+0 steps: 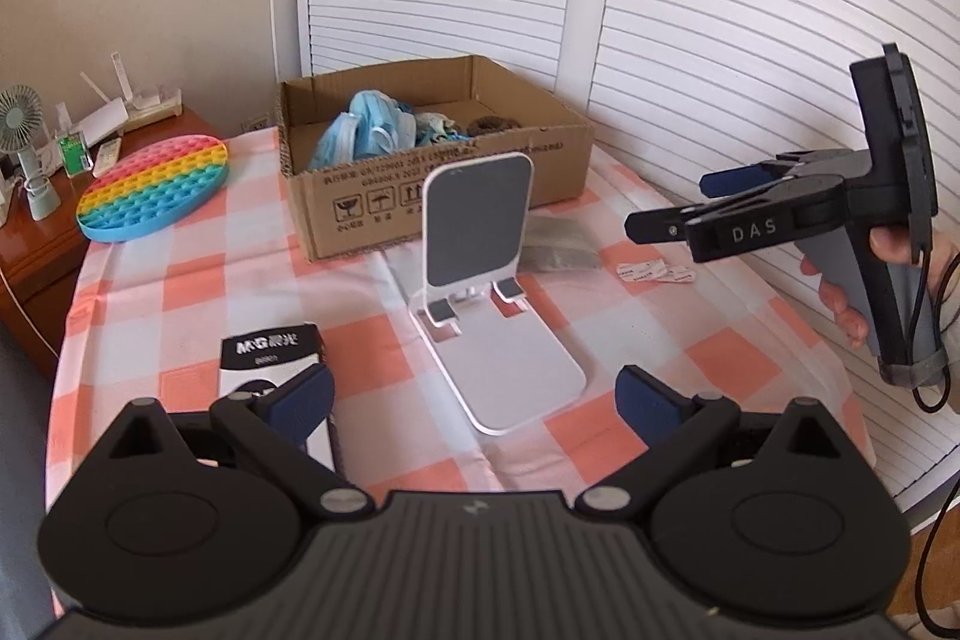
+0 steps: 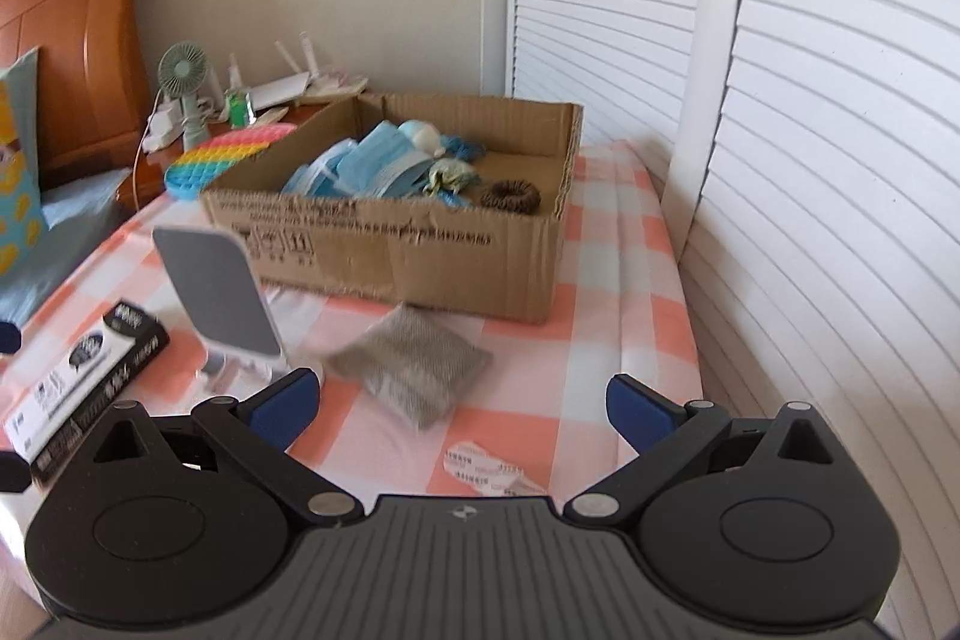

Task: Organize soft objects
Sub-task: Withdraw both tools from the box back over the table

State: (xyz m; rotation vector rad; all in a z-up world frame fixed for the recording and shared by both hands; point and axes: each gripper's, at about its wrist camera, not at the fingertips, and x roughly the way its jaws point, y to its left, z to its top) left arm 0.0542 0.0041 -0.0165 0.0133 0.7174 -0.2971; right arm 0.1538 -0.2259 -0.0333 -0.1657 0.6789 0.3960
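Note:
A cardboard box stands on the checked tablecloth and holds blue face masks and a brown scrunchie. A grey woven pouch lies on the cloth in front of the box. My left gripper is open and empty over a white phone stand. My right gripper is open and empty, just short of the pouch; it also shows in the left wrist view, held above the table's right side.
A rainbow pop-it mat lies left of the box. A black-and-white M&G box lies front left. White paper sachets lie front right. Louvred doors run along the right; a bedside cabinet with a fan stands back left.

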